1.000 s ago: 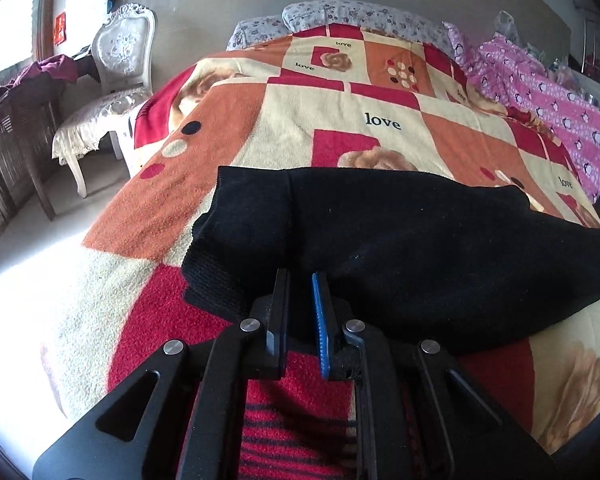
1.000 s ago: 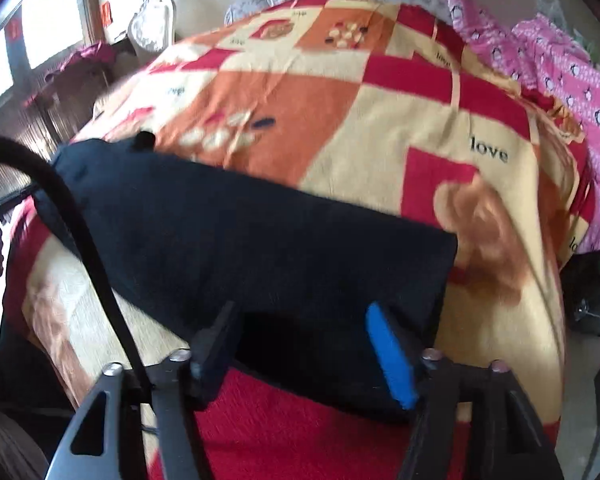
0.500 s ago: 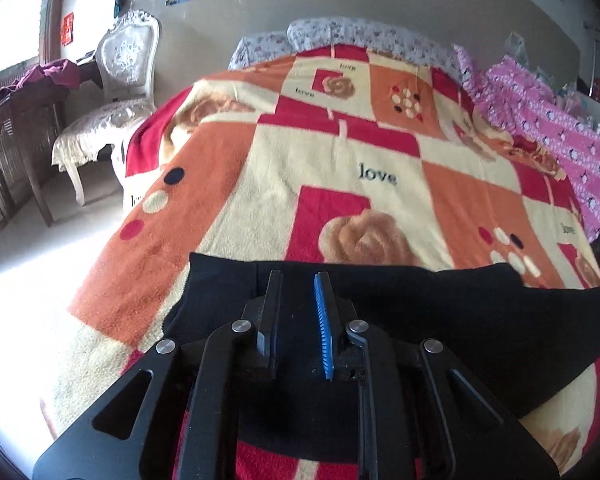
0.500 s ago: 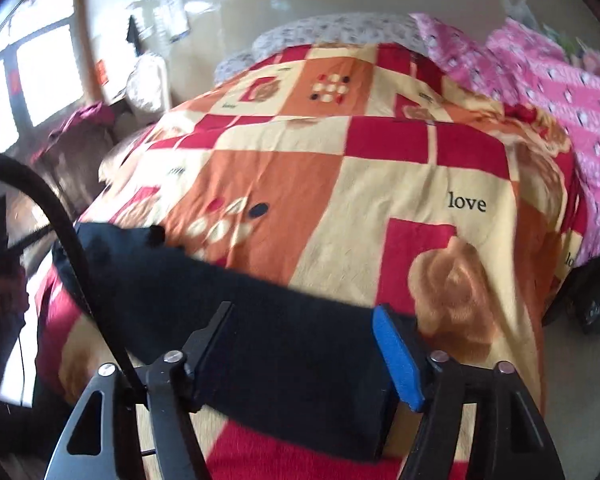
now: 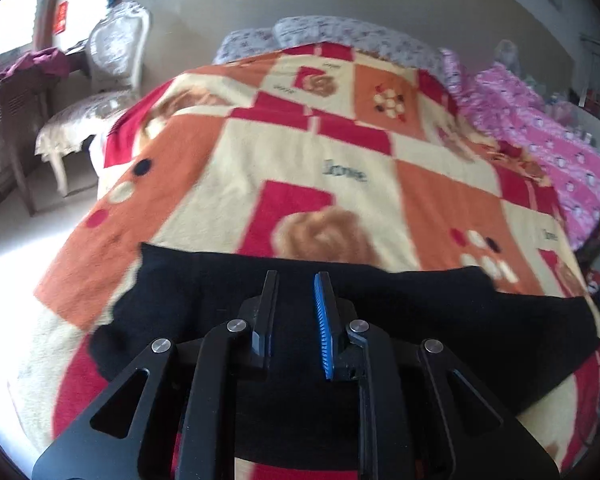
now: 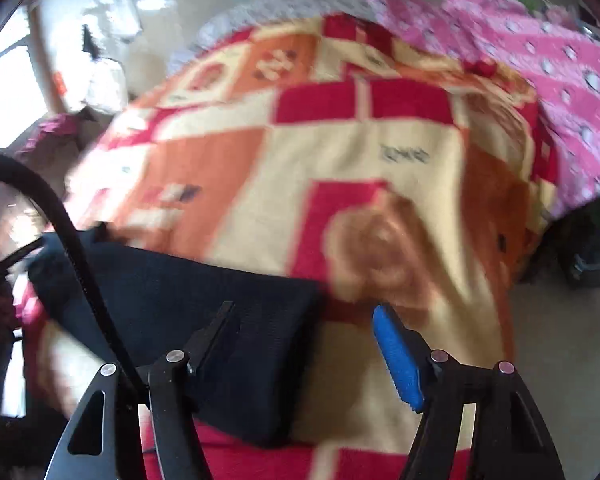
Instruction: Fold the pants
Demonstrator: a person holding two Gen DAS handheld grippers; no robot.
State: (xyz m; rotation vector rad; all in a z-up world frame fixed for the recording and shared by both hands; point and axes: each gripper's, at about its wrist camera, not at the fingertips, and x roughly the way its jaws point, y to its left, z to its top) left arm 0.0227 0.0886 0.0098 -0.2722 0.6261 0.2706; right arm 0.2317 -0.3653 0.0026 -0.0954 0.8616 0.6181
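The black pants (image 5: 420, 320) lie folded in a long flat band across the near end of the patterned bed blanket (image 5: 300, 168). My left gripper (image 5: 296, 312) hovers above the band's middle with its jaws a narrow gap apart and nothing between them. In the right wrist view the pants (image 6: 172, 292) lie to the left, ending in a squared edge. My right gripper (image 6: 304, 340) is wide open and empty, above that edge, with its blue pad (image 6: 396, 356) over bare blanket (image 6: 340, 152).
A white chair (image 5: 100, 92) and a dark wooden table (image 5: 12, 120) stand left of the bed. A pink quilt (image 5: 540, 144) lies along the bed's right side, pillows (image 5: 320, 32) at its head. A black cable (image 6: 60, 216) crosses the right wrist view.
Both grippers have lifted and pulled back from the pants. The right gripper has swung to the right, past the band's end. The pants lie still.
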